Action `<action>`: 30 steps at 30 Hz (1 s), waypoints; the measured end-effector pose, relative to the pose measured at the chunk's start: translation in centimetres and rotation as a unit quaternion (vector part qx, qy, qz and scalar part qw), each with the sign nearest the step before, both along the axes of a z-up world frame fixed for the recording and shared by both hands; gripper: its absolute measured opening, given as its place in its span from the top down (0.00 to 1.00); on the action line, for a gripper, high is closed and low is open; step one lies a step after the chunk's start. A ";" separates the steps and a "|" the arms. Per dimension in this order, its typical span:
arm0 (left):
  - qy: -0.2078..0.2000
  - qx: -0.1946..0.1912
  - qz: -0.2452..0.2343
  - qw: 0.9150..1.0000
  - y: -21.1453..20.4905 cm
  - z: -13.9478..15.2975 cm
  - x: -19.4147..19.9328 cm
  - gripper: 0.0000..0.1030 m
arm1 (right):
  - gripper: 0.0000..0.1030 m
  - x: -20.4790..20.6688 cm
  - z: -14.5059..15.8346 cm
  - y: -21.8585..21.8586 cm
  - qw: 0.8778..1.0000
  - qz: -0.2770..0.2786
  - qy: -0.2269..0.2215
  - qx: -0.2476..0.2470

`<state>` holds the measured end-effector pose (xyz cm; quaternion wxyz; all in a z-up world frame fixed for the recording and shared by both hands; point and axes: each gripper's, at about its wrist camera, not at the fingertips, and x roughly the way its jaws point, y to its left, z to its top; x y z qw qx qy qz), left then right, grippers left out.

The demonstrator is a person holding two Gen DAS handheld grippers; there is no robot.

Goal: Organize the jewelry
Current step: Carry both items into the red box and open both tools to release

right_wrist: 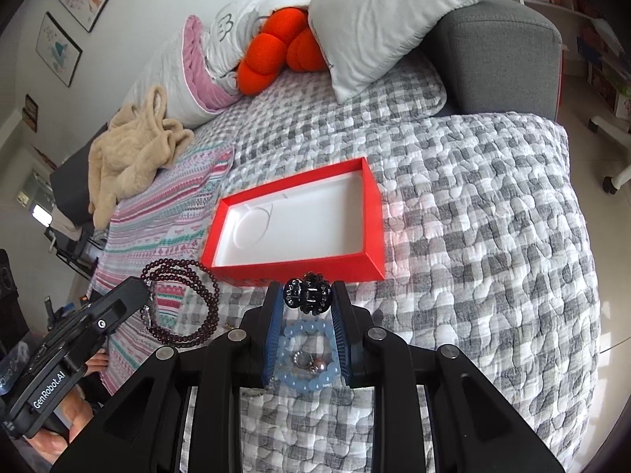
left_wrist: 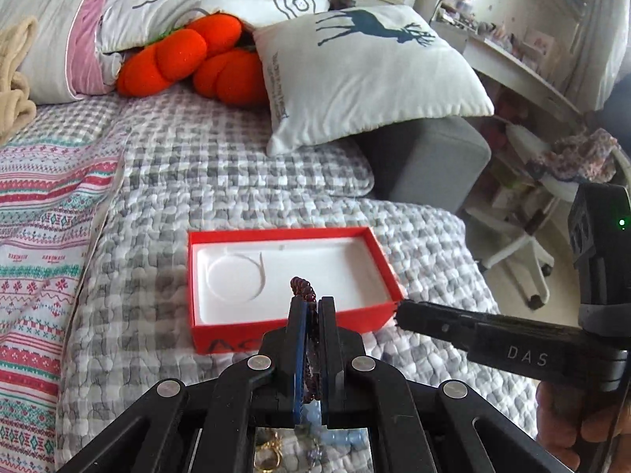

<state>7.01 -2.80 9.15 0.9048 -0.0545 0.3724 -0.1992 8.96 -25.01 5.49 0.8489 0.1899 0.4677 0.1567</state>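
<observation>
An open red box with a white lining lies on the grey checked quilt; it also shows in the right wrist view. My left gripper is shut on a dark red bead bracelet, held just above the box's near wall; the bracelet's loops hang from it in the right wrist view. My right gripper is shut on a black rhinestone hair claw, held just before the box's near wall. A pale blue bead bracelet and small trinkets lie on the quilt below the right gripper.
Pillows and an orange plush lie at the far end of the bed. A patterned blanket and a beige throw are to the left. A grey headboard and the bed's edge are to the right.
</observation>
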 end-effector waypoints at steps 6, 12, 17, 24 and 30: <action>-0.006 0.001 0.011 1.000 -1.2 -0.5 2.6 1.00 | 0.74 2.8 -0.2 0.1 1.000 0.002 0.004 0.012; -0.001 -0.013 0.017 1.000 -1.8 -2.0 5.0 1.00 | 0.74 4.7 -0.7 0.5 1.000 0.012 -0.008 0.002; 0.000 -0.026 0.017 1.000 -2.0 -2.8 6.0 1.00 | 0.74 5.4 -1.2 1.0 1.000 0.016 -0.015 0.001; 0.029 0.015 0.059 0.998 -0.8 -4.9 7.5 1.00 | 0.74 5.7 -1.9 1.5 1.000 0.019 -0.012 -0.018; 0.048 0.048 0.081 0.994 0.2 -6.4 8.3 1.00 | 0.74 5.7 -2.4 2.0 0.999 0.024 -0.009 -0.042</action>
